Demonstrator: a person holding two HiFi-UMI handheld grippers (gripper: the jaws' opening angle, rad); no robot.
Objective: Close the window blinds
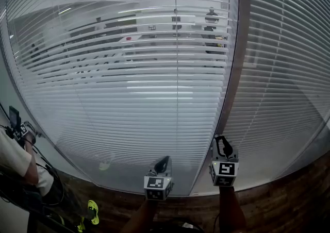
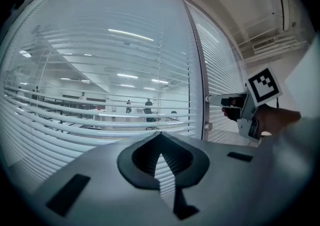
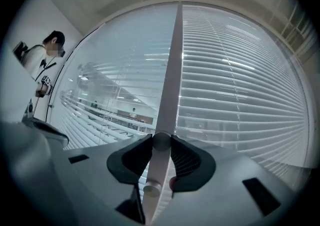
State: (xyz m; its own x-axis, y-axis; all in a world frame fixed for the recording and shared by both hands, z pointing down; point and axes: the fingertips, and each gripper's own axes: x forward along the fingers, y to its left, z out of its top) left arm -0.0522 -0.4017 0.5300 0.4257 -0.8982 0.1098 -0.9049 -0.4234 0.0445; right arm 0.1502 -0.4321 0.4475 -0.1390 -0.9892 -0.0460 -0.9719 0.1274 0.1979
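Observation:
Two white slatted blinds hang behind glass. The left blind (image 1: pixel 118 72) has its slats tilted open, so the room beyond shows through. The slats of the right blind (image 1: pixel 283 72) lie much flatter. A grey upright post (image 1: pixel 234 62) divides them. My right gripper (image 1: pixel 221 142) is at the foot of that post, and in the right gripper view its jaws (image 3: pixel 161 141) are pressed on a small round knob (image 3: pixel 161 140). A second knob (image 3: pixel 151 186) sits just below on the post. My left gripper (image 1: pixel 164 161) is held in front of the left pane, shut and empty (image 2: pixel 159 135).
A person in a white shirt (image 1: pixel 15 160) stands at the far left beside the glass with cables and gear. A wooden sill or floor (image 1: pixel 289 201) runs along the bottom. Several people (image 1: pixel 211 18) and desks are visible in the room beyond the glass.

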